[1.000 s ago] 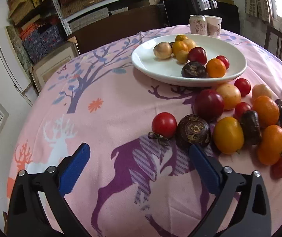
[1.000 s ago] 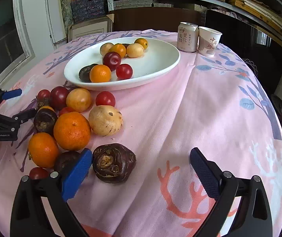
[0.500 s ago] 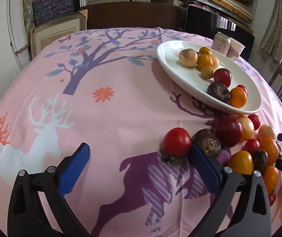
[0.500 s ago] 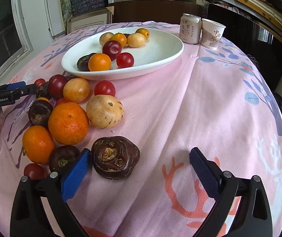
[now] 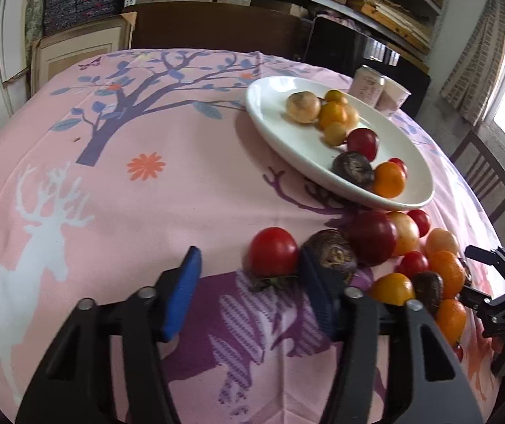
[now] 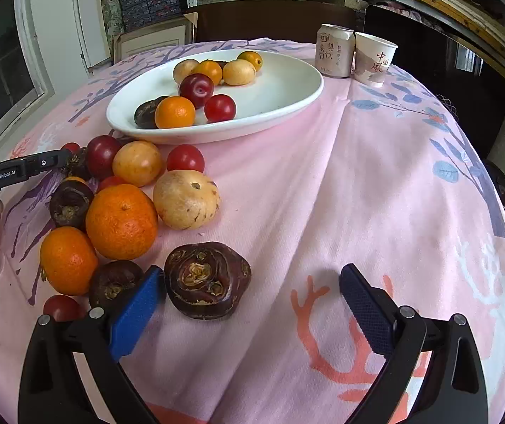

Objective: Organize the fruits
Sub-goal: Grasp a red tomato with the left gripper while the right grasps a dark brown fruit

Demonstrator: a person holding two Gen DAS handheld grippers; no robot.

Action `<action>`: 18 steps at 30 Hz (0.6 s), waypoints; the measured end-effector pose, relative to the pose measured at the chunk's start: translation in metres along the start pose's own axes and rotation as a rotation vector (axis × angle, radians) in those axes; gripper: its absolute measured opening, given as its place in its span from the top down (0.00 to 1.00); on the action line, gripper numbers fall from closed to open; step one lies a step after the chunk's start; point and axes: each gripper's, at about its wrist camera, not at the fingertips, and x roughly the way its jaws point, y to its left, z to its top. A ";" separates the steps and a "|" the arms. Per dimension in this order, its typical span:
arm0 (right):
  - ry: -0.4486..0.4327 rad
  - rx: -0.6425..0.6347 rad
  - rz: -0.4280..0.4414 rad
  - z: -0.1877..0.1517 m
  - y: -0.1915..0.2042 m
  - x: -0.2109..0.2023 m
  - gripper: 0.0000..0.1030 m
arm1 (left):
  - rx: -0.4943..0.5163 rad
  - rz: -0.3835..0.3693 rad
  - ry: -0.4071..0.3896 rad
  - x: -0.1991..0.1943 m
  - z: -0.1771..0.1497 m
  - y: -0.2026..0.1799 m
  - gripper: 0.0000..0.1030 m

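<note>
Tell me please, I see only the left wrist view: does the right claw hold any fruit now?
Observer: No. The right claw is open, and a dark ridged fruit lies between its jaws.
Operator: Is this fruit in the middle?
Observer: No. It lies right beside the left blue pad; the other pad stands well apart from it.
Operator: What lies beyond it?
Observer: A pale round fruit and a big orange, side by side, both apart from the dark one.
</note>
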 end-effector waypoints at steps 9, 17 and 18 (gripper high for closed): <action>-0.068 -0.156 0.010 -0.007 0.034 -0.019 0.54 | 0.232 0.145 -0.008 -0.008 -0.014 -0.041 0.73; -0.075 -0.156 0.036 -0.006 0.034 -0.022 0.55 | 0.270 0.154 0.008 -0.012 -0.017 -0.041 0.73; -0.077 -0.154 0.038 -0.006 0.033 -0.022 0.55 | 0.256 0.139 0.006 -0.013 -0.015 -0.039 0.73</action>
